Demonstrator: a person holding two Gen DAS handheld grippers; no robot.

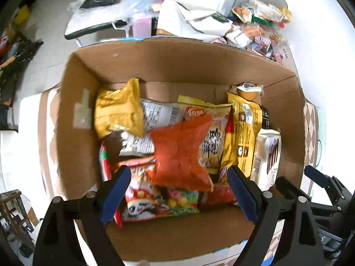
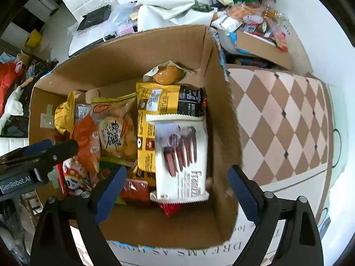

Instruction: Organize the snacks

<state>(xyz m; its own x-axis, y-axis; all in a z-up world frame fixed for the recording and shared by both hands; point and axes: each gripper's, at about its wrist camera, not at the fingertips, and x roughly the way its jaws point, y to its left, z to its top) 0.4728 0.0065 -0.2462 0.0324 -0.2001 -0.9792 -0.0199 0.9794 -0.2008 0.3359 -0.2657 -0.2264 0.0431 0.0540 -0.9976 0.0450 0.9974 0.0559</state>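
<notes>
An open cardboard box (image 1: 88,84) (image 2: 217,71) holds several snack packs. An orange bag (image 1: 182,153) lies on top in the middle, blurred. A white wafer pack (image 2: 179,153) (image 1: 266,157) lies at the box's right side, beside a yellow pack (image 1: 244,128) (image 2: 155,102). A yellow bag (image 1: 119,110) is at the left. My left gripper (image 1: 177,190) is open and empty above the box. My right gripper (image 2: 177,190) is open and empty above the wafer pack. The left gripper also shows in the right wrist view (image 2: 51,150).
A pile of loose snacks (image 1: 259,24) (image 2: 250,6) lies behind the box at the right. A smaller box (image 2: 261,46) stands there too. The checkered table cover (image 2: 284,115) spreads to the right. A white chair (image 1: 93,22) stands behind.
</notes>
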